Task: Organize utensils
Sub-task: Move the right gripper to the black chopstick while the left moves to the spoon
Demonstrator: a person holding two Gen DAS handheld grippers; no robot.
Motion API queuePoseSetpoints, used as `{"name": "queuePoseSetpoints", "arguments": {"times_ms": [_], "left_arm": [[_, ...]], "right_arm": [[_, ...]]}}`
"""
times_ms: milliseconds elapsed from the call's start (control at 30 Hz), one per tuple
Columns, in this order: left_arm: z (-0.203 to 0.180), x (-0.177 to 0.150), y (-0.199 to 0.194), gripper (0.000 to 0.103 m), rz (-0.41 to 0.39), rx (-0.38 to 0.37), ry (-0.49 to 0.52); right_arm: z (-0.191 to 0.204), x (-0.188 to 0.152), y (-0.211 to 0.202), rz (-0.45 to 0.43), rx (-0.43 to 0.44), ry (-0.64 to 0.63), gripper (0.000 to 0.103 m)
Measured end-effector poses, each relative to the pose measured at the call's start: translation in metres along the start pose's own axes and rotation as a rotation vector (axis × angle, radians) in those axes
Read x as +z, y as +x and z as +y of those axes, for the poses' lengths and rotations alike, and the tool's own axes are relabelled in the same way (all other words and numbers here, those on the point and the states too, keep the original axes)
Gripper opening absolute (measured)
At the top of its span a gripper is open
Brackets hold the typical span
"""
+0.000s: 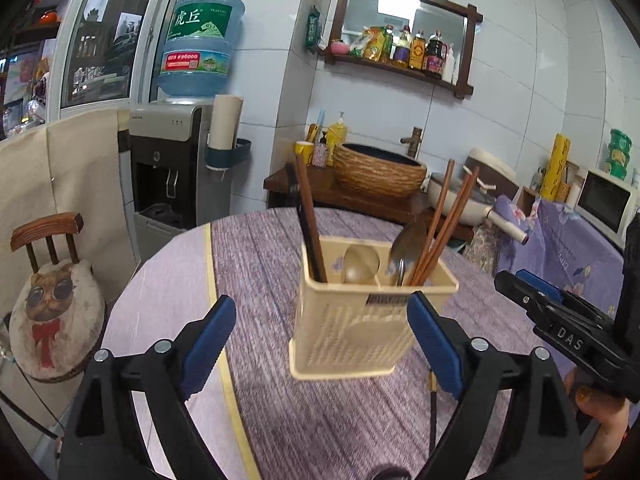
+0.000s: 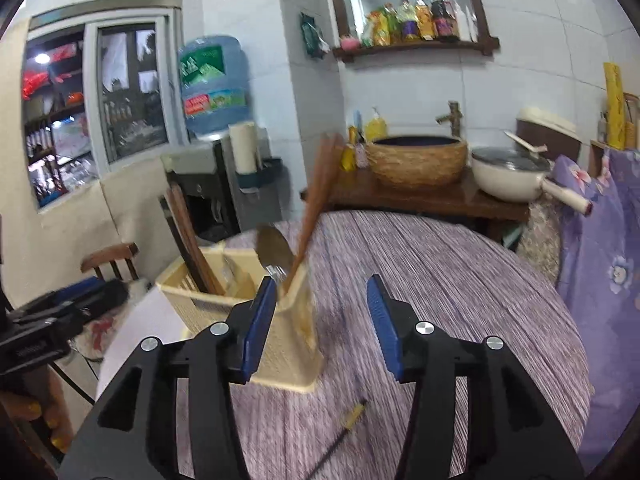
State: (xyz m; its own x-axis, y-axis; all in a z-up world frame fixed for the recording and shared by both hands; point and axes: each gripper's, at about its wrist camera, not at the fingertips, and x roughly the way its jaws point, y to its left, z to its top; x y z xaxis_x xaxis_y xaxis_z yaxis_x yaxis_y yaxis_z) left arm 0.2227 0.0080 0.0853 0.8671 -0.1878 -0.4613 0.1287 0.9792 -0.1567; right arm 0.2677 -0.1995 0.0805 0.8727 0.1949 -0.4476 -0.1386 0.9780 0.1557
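A cream slotted utensil holder (image 1: 360, 332) (image 2: 288, 344) stands on the round purple-grey table (image 1: 260, 264). It holds dark chopsticks (image 1: 310, 224), brown chopsticks (image 1: 444, 224) and two metal spoons (image 1: 406, 246). My left gripper (image 1: 320, 304) is open wide just in front of the holder, and its pads touch nothing. My right gripper (image 2: 322, 282) is open to the holder's right, its left finger overlapping the holder's corner without any grip. One dark chopstick with a gold band (image 1: 432, 400) (image 2: 348, 416) lies on the table near the holder's base.
Behind the table a wooden counter carries a wicker basin (image 1: 380, 170) and a white pan (image 2: 508, 176). A water dispenser (image 1: 168, 168) and a small chair with a cat cushion (image 1: 52, 312) stand at the left. Purple floral cloth (image 2: 600, 248) hangs at the right.
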Motion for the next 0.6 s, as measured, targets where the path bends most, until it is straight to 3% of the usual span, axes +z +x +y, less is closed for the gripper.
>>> {"name": "queuePoseSetpoints", "arguments": {"times_ms": [300,600], "left_arm": [[0.012,-0.050,0.004,0.088,0.105,0.044,-0.040],[0.020,-0.093,0.009,0.089,0.195,0.084,-0.065]], "right_arm": [[-0.031,-0.065,0.024,0.214,-0.071,0.103,0.048],[-0.031,-0.105,0.046,0.339,-0.087,0.101,0.048]]}}
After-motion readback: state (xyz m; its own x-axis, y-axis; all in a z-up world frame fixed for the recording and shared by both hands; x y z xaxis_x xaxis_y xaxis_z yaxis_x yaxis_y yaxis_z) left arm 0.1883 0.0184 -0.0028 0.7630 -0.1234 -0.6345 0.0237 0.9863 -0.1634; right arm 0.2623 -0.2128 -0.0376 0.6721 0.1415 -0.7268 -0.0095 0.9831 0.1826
